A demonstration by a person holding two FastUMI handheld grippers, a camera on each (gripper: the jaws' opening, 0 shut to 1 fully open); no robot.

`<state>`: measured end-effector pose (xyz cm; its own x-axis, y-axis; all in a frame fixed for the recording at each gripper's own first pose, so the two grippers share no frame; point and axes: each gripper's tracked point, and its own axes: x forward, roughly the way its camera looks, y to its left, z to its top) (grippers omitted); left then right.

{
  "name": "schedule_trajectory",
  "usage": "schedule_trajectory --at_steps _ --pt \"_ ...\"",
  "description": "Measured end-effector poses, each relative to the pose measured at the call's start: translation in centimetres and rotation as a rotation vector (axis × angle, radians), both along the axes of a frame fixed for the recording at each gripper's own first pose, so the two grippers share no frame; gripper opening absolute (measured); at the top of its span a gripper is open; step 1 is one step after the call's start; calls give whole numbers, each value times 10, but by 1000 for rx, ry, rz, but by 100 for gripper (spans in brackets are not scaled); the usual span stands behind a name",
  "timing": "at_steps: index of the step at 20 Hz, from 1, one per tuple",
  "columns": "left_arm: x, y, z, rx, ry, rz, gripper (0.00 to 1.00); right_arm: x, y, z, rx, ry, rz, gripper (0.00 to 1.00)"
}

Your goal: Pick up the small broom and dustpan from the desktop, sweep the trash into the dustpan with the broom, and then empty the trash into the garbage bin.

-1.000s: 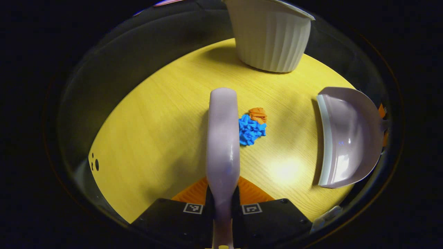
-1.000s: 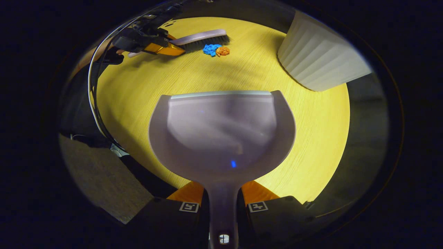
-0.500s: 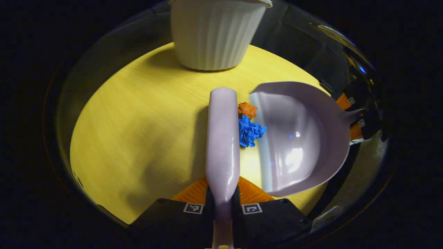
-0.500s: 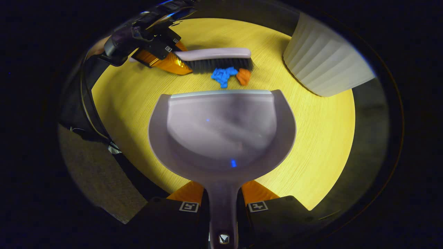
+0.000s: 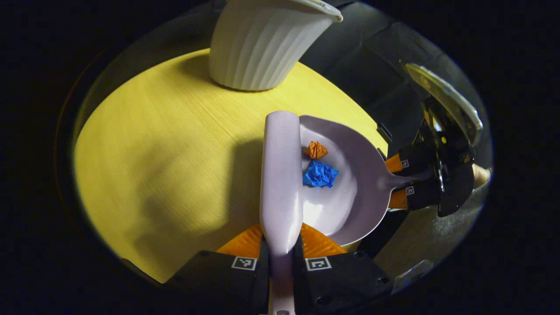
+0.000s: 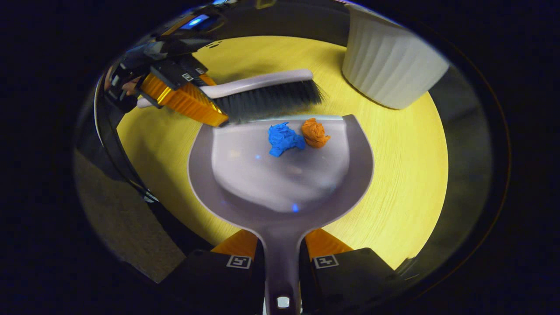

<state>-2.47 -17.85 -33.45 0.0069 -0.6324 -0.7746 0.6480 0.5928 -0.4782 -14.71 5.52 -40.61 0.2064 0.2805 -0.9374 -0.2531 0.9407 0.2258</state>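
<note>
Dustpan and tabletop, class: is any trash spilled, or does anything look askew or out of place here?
Nothing stands out. The blue paper wad and orange paper wad both lie inside the dustpan, just past its front lip, with the broom bristles at that lip. The white ribbed bin stands upright on the yellow table.

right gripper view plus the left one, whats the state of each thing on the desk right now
broom: held by the left tool, bristles at the dustpan's front lip
dustpan: held by its handle in the right tool, lying on the table
blue paper wad: inside the dustpan
orange paper wad: inside the dustpan, beside the blue one
garbage bin: upright on the table, apart from the dustpan
</note>
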Motion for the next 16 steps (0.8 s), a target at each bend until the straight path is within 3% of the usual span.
schedule_trajectory --at_steps 1,3,7,8,9,16 --pt "4 8 8 -23 -22 45 26 -1 1 3 -6 -7 -23 32" --pt "15 32 17 -37 -64 156 26 -1 2 9 -8 -1 -78 41" --pt "16 73 19 63 -161 340 26 5 -3 17 -42 -30 -174 36" --pt "7 74 17 90 -175 367 25 8 -8 20 -60 -40 -194 32" --pt "-2 73 12 110 -174 386 26 11 -17 26 -75 -50 -218 36" --pt "-16 72 -20 142 -148 445 26 41 -46 66 -156 -126 -341 36"
